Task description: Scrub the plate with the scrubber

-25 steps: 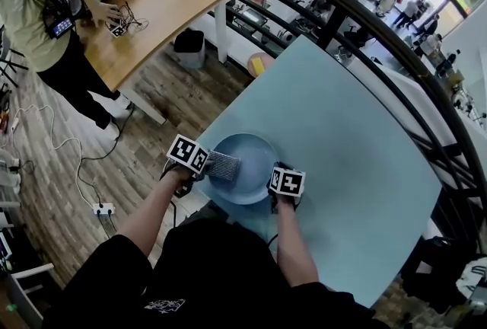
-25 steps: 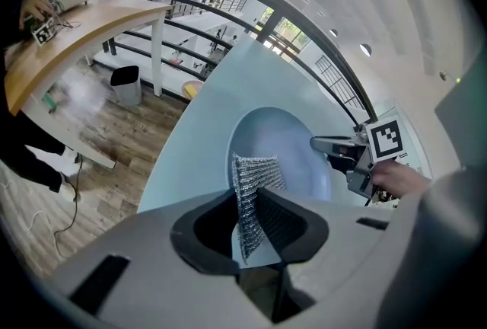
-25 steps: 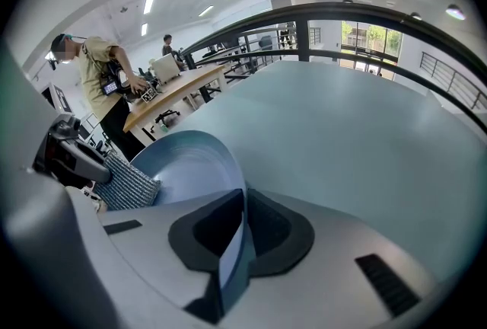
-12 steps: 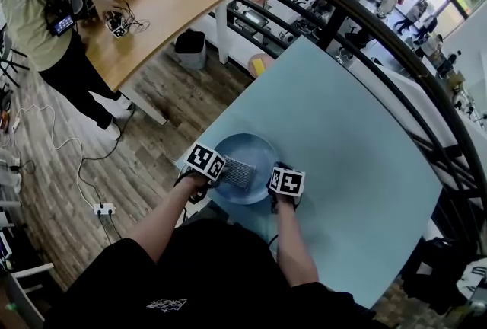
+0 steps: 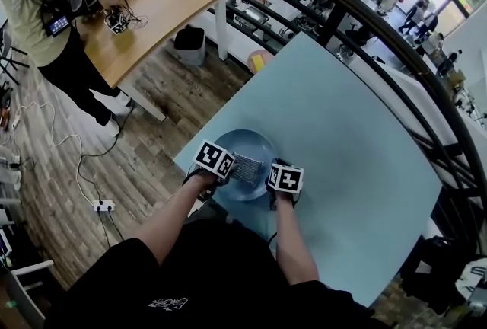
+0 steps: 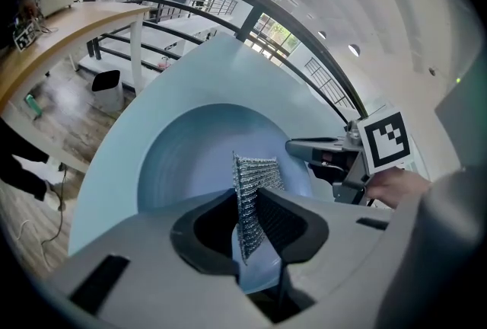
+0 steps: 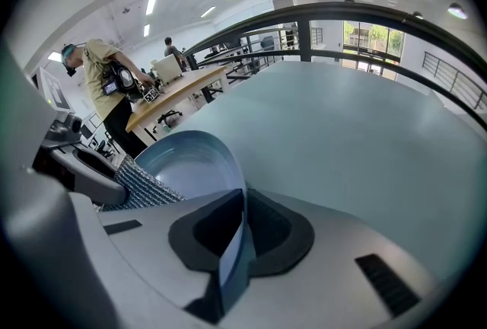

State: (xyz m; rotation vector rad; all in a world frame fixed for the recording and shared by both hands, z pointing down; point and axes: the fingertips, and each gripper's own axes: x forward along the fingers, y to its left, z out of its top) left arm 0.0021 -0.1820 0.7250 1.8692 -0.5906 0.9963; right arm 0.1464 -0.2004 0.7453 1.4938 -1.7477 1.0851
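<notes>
A pale blue plate lies near the front left corner of the light blue table. My right gripper is shut on the plate's near right rim; in the right gripper view the plate's rim runs between the jaws. My left gripper is shut on a silvery mesh scrubber, which lies on the plate's inside. In the left gripper view the scrubber stands on edge between the jaws over the plate, with the right gripper just beyond it.
The table's left edge runs close to the plate, with wooden floor below it. A wooden desk stands at the back left, where a person works. A dark curved railing crosses behind the table.
My left gripper has slid the scrubber to the right across the plate, towards the right gripper. The right gripper and the plate have stayed put.
</notes>
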